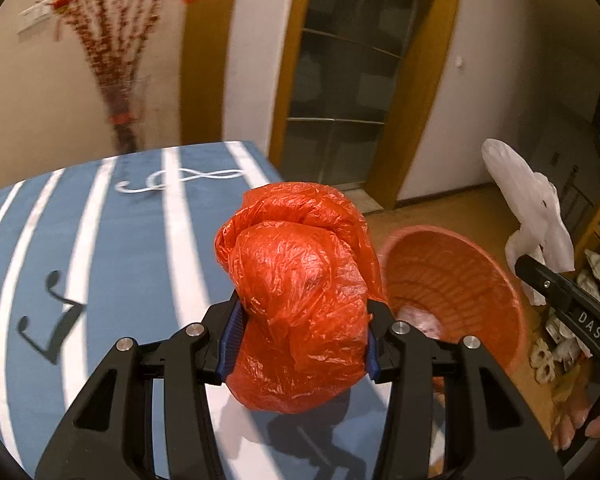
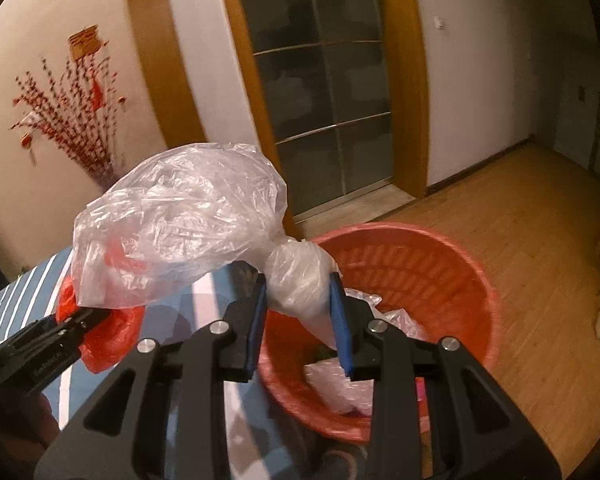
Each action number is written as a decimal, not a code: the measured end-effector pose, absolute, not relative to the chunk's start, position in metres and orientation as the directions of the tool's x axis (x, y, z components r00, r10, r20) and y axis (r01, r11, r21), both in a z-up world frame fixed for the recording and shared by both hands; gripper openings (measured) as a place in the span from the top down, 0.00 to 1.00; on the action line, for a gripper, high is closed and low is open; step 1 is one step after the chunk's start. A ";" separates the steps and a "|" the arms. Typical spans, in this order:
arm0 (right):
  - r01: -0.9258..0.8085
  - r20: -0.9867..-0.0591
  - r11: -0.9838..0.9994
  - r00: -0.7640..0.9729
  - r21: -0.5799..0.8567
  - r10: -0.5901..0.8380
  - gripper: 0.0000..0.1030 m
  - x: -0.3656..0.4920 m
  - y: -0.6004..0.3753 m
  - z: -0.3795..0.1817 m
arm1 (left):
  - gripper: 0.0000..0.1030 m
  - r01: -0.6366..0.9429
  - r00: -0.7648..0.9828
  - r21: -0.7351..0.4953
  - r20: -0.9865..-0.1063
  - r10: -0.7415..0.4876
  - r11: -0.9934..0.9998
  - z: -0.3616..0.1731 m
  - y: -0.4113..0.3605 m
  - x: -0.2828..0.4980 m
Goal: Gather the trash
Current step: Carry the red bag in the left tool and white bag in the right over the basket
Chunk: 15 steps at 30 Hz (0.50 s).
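Softly squashed, the red bag (image 1: pixel 296 304) sits clamped between the left fingers (image 1: pixel 236 332); the clear bag (image 2: pixel 180 216) is pinched at its neck by the right fingers (image 2: pixel 340 304). Both look light, crinkly, slippery. The bin (image 2: pixel 452 264) waits just past them.

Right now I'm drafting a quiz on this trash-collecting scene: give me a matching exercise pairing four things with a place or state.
Things:
1. red plastic bag
2. clear plastic bag
3. red wastebasket
4. blue striped tablecloth

Place or state:
A. on the wooden floor, some trash inside
B. clamped in the right tool
C. covers the table, printed with music notes
D. clamped in the left tool

Pairs: 1-D, 2-B, 3-A, 4-C
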State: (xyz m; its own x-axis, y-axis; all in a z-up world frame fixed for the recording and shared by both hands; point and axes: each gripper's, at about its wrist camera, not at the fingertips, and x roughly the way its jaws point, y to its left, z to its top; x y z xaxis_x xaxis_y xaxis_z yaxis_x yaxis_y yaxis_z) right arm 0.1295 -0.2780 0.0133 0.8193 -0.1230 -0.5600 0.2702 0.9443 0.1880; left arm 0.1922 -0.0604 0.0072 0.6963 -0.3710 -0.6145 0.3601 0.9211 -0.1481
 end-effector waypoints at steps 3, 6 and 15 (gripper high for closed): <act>0.299 -0.561 0.935 0.815 0.192 -0.145 0.70 0.123 -0.295 0.012 | 0.54 0.392 0.681 -0.147 -0.618 -0.394 0.908 0.006 -0.079 0.190; 0.326 -0.567 0.923 0.808 0.204 -0.160 0.70 0.118 -0.311 0.008 | 0.54 0.421 0.666 -0.145 -0.621 -0.414 0.895 0.005 -0.096 0.188; 0.368 -0.580 0.899 0.796 0.237 -0.173 0.70 0.106 -0.338 -0.004 | 0.54 0.482 0.635 -0.137 -0.626 -0.453 0.865 0.003 -0.134 0.182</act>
State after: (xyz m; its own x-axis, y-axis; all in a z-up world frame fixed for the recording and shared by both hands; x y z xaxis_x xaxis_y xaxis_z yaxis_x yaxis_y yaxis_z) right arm 0.1059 -0.3384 -0.0042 0.7958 -0.1728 -0.5804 0.3682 0.8990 0.2372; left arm 0.1816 -0.1343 0.0029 0.6350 -0.4530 -0.6258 0.4824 0.8652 -0.1369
